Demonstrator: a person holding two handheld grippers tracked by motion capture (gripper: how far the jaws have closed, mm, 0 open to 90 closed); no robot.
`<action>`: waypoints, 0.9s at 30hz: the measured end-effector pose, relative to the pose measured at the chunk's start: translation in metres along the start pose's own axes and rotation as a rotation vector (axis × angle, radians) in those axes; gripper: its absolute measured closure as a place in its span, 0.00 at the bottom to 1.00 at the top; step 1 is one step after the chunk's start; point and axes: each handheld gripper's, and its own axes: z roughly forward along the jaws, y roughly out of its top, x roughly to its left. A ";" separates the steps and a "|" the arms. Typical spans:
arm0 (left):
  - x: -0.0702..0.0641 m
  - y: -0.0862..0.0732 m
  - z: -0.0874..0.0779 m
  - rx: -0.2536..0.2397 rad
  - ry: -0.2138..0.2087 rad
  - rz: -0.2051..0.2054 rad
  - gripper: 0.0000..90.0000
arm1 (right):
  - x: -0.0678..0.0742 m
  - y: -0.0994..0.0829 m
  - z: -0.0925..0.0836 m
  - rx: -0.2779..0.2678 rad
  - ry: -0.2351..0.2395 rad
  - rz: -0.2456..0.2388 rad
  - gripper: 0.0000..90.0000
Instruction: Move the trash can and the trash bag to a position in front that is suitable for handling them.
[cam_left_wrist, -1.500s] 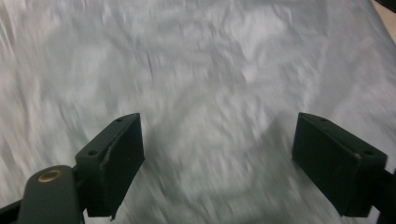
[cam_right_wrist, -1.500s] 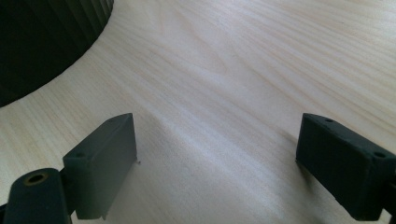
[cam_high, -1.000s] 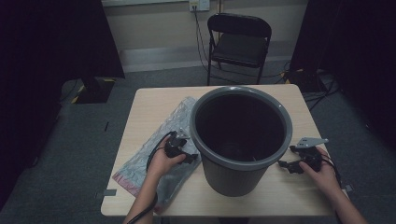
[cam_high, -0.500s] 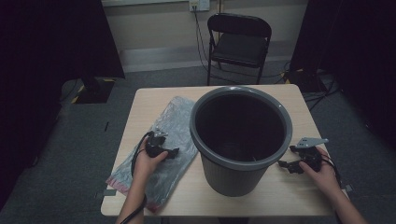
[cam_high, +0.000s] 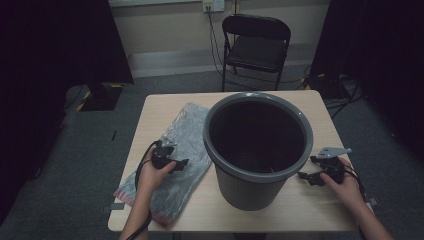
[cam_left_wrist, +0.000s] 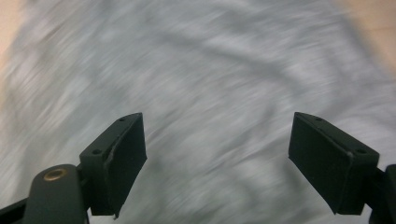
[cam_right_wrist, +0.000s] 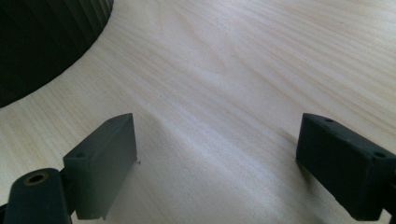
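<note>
A big dark grey bin (cam_high: 250, 192) stands upright in the middle of the light wooden table (cam_high: 160, 107). A flat grey plastic bag (cam_high: 187, 127) lies left of it. My left gripper (cam_high: 181, 163) hovers over the bag's middle, open. Its jaws have just been closing slightly, and between them there is just the blurred grey bag (cam_left_wrist: 210, 60) below my left gripper (cam_left_wrist: 217, 135). My right gripper (cam_high: 305, 168) rests by the bin's right side, open over bare table. In the right gripper view, wood grain (cam_right_wrist: 257, 56) lies between the jaws of my right gripper (cam_right_wrist: 217, 140), and the bin's ribbed wall (cam_right_wrist: 42, 37) is at the upper left.
A black folding chair (cam_high: 257, 42) stands beyond the table's far edge. Dark curtains and cables flank the room. The bag's pink-edged end (cam_high: 125, 192) reaches the table's near left corner.
My left hand has slid left, away from the bin's wall, and now sits over the bag's middle. The right hand has not moved.
</note>
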 end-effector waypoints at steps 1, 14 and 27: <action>-0.009 0.007 0.003 -0.004 -0.009 0.040 0.20 | 0.000 0.000 0.000 0.000 0.000 0.000 0.13; -0.051 0.025 0.034 0.070 -0.109 0.121 0.17 | 0.000 0.000 0.000 0.000 0.000 0.000 0.13; -0.020 0.021 0.036 0.050 0.017 -0.044 0.17 | 0.000 0.000 0.000 0.000 0.000 0.000 0.13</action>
